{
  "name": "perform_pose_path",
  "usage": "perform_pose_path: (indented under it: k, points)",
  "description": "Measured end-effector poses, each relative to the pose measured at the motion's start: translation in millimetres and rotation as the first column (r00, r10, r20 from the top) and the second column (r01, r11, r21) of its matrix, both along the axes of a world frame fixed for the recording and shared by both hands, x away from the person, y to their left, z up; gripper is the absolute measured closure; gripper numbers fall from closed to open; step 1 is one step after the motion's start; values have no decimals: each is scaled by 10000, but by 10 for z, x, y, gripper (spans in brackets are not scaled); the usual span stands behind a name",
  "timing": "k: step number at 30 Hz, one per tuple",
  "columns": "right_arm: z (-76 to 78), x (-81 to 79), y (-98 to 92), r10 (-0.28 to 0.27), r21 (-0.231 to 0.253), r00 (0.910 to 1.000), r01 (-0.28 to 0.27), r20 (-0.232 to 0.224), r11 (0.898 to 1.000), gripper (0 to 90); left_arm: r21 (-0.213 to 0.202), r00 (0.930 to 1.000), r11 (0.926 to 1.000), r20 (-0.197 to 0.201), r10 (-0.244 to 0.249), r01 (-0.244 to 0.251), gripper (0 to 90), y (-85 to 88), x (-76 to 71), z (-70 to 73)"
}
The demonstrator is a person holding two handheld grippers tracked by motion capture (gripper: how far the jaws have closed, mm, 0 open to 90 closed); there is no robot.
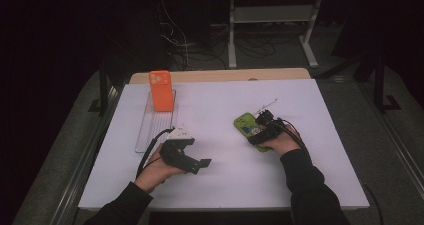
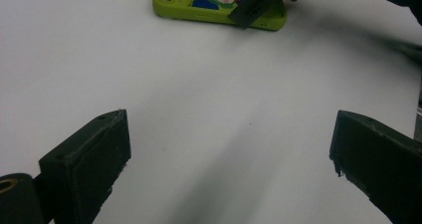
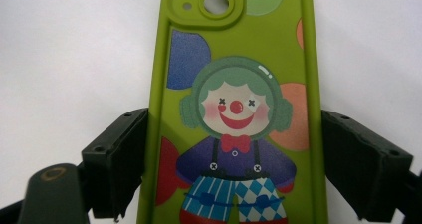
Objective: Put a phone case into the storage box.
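A green phone case point(image 3: 234, 45) with a cartoon clown on it lies flat on the white table, camera cut-outs pointing away from me; it sits right of centre point(image 1: 244, 123). My right gripper point(image 3: 236, 154) straddles its lower half, one black jaw against each long edge, so it is shut on the case point(image 2: 199, 5). From above, the right gripper point(image 1: 257, 132) covers the near end of the case. My left gripper point(image 1: 198, 164) rests at the centre left, pointing right, jaws wide open point(image 2: 229, 154) with bare table between them.
An orange phone case point(image 1: 161, 90) stands upright at the far end of a clear ribbed tray point(image 1: 150, 130) at the back left. The white table point(image 1: 225, 180) ends at a wooden strip point(image 1: 220, 75) at the back. Cables and a desk frame lie on the dark floor beyond.
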State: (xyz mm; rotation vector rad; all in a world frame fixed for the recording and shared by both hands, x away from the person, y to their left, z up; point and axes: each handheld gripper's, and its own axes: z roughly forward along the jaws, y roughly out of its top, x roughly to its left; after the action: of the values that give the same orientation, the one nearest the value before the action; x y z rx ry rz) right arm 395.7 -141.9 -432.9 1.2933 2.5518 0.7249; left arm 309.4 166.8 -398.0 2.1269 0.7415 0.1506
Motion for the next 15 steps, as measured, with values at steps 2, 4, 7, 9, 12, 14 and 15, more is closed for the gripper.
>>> perform_pose_path:
  k: [2,4,7,9,12,14,15]
  points:
    - [43,-4,-29,404,213,9992,-403,-65,9990,151,-44,9999,9999,10,-163,164,23,1,27,56]
    - [99,-13,-50,743,207,9972,-743,-14,9970,151,-84,9993,9993,99,-367,368,23,-6,65,114]
    - [192,-26,-73,1375,174,9905,-1375,35,9903,151,-81,9967,9971,308,-757,759,24,-22,142,214]
    - [252,-32,-90,1856,130,9826,-1857,106,9825,151,57,9940,9948,409,-1015,1014,24,-28,194,265]
    - [352,-54,-102,2437,196,9696,-2441,237,9695,151,262,9882,9898,593,-1414,1400,23,-59,278,344]
    - [373,-65,-101,2593,290,9654,-2601,266,9652,151,443,9840,9859,697,-1641,1613,23,-88,321,390]
    - [389,-73,-105,2791,296,9598,-2799,289,9596,151,576,9808,9824,711,-1816,1778,23,-100,349,414]
